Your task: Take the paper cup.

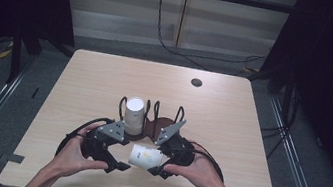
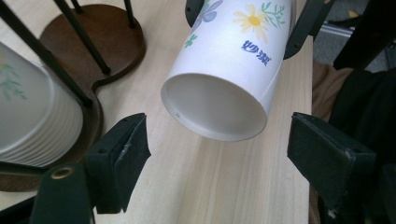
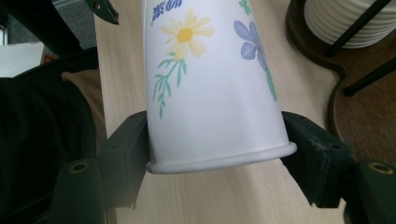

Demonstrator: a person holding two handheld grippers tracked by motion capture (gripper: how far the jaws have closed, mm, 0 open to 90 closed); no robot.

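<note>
A white paper cup printed with yellow and purple flowers lies on its side just above the table, between the two grippers. My right gripper is shut on it, its jaws pressing both sides of the cup just behind the rolled rim, as the right gripper view shows. The cup's recessed base points at my left gripper, whose jaws stand open on either side of the base without touching it. From above, the left gripper sits to the cup's left.
A stack of white cups stands in a black wire holder on a brown wooden base, just beyond the grippers. A round grommet sits far right on the wooden table. The table's front edge is close to the hands.
</note>
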